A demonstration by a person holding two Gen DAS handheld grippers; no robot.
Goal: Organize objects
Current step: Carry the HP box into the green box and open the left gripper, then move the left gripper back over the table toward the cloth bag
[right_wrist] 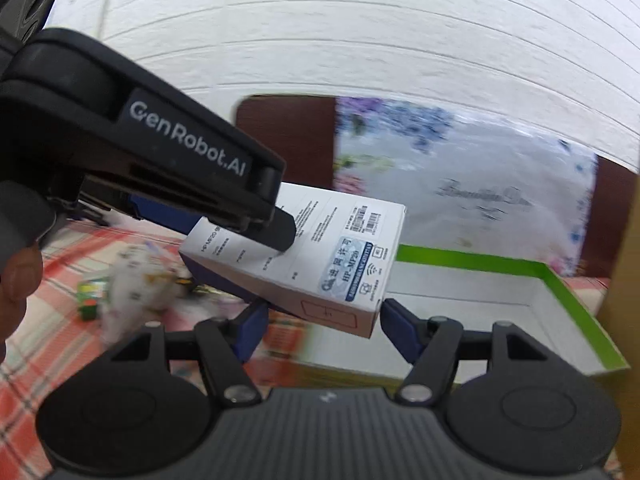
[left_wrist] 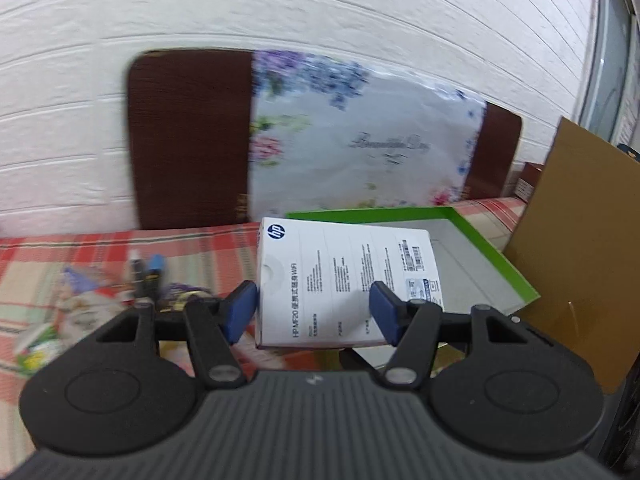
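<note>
A white HP box [left_wrist: 340, 276] is held in the air between both grippers. My left gripper [left_wrist: 312, 304] is shut on it, blue pads pressing its two broad faces. In the right wrist view that gripper comes in from the left, its upper finger [right_wrist: 280, 228] lying on the white HP box [right_wrist: 312, 256]. My right gripper [right_wrist: 320, 320] has closed on the near end of the box, a pad touching each side. The box hangs tilted above the near left edge of an open green-rimmed tray [left_wrist: 492, 256], seen also as the green-rimmed tray [right_wrist: 580, 312] at the right.
Small loose items [left_wrist: 80, 312] lie blurred on the plaid cloth [right_wrist: 60, 264] to the left. A brown cardboard sheet [left_wrist: 572, 240] leans at the right. A floral cloth [left_wrist: 360, 140] drapes a dark brown board against the white wall. A person's hand [right_wrist: 16, 280] shows at left.
</note>
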